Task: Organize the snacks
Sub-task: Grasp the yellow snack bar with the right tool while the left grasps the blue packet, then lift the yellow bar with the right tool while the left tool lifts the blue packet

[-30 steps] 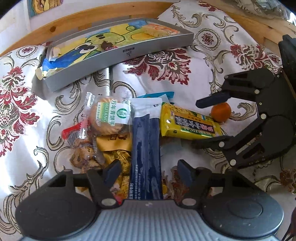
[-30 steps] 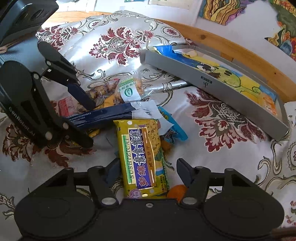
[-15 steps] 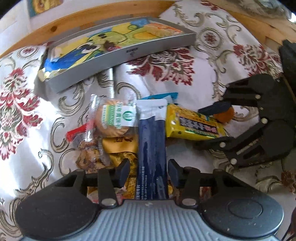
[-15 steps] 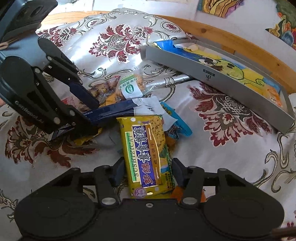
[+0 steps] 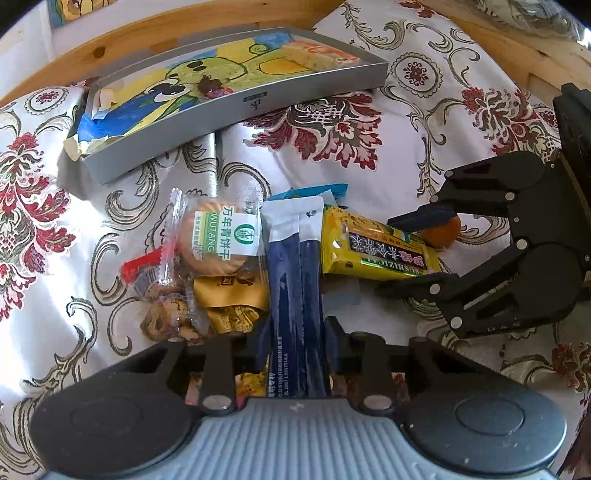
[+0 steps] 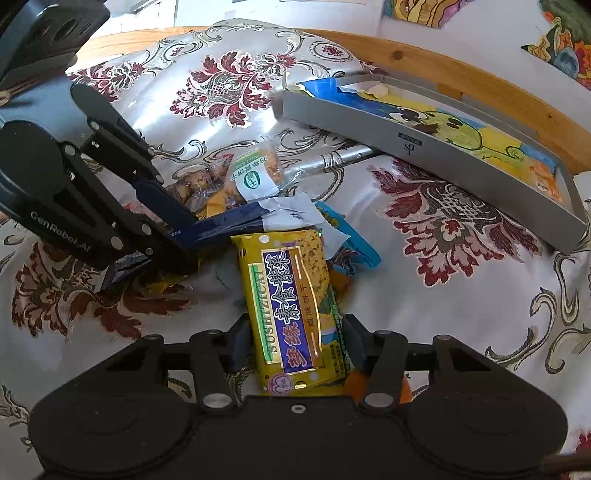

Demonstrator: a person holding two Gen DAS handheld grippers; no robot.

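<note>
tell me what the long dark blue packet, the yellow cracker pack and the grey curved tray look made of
Long dark blue packet: glossy plastic film, judging by streaky highlights and a flat white sealed end.
Yellow cracker pack: shiny printed plastic wrap with metallic gold lettering.
Grey curved tray: matte, thin-walled, probably card or light metal; can't tell which.

Bright daylight, glare on satin cloth (image 5: 424, 155); fisheye bending edges (corners black).

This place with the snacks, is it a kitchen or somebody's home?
Probably a home, not clearly a kitchen: a flowered cloth covers the table, drawings hang on the wall, and a wooden rail runs behind.
</note>
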